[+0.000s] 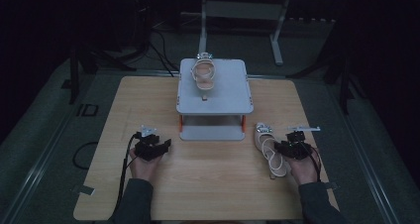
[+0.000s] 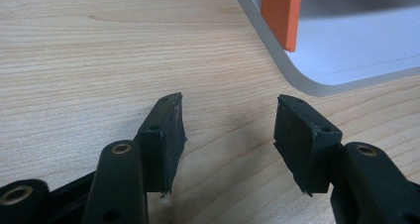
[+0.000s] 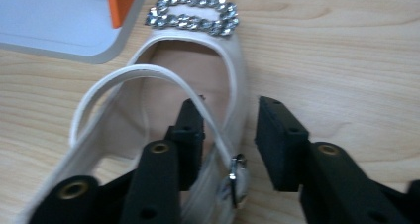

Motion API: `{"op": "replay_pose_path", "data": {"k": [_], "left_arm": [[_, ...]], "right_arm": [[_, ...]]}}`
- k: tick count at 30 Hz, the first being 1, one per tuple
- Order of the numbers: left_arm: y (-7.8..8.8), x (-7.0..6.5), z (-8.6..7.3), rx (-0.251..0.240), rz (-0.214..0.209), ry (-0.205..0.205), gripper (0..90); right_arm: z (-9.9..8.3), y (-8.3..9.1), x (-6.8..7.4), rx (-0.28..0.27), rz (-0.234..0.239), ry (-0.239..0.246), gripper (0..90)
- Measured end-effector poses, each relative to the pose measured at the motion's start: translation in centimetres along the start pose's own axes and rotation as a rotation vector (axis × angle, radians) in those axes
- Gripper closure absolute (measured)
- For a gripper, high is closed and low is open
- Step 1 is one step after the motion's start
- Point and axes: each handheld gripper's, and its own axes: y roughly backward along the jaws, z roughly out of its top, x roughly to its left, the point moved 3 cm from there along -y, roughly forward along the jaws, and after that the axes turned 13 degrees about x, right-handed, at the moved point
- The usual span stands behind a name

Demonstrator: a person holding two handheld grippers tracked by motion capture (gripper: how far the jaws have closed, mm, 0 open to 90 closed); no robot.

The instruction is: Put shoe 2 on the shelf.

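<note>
A cream strapped shoe (image 1: pixel 270 152) with a crystal buckle (image 3: pixel 193 13) lies on the wooden table, right of a grey two-level stand (image 1: pixel 228 92). My right gripper (image 3: pixel 228 107) is down at the shoe (image 3: pixel 173 80). Its jaws straddle the shoe's side wall near the small strap buckle, one inside the shoe and one outside, and a gap shows at the outer pad. A matching shoe (image 1: pixel 204 75) rests on the stand's top shelf. My left gripper (image 2: pixel 229 102) stands open above bare wood, left of the stand, with nothing between its fingers.
The stand's lower shelf (image 2: pixel 356 50) and an orange leg (image 2: pixel 282 13) sit close ahead of the left gripper. The same stand's corner (image 3: pixel 49 30) lies just left of the table shoe's toe. Dark floor and cables surround the table (image 1: pixel 148 105).
</note>
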Motion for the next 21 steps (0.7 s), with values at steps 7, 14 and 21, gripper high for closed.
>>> {"op": "replay_pose_path", "data": {"k": [7, 14, 21], "left_arm": [[0.01, 0.01, 0.00, 0.000, -0.001, 0.001, 45.3], [0.00, 0.02, 0.00, -0.001, -0.001, 0.001, 45.3], [-0.01, 0.04, 0.00, -0.002, -0.002, 0.001, 45.3]], "right_arm": [[0.14, -0.50, -0.24, 0.059, 0.015, -0.096, 76.2], [-0.01, -0.74, -0.75, 0.109, 0.027, -0.165, 81.7], [0.29, -0.58, -0.63, 0.144, 0.041, -0.209, 85.2]]}}
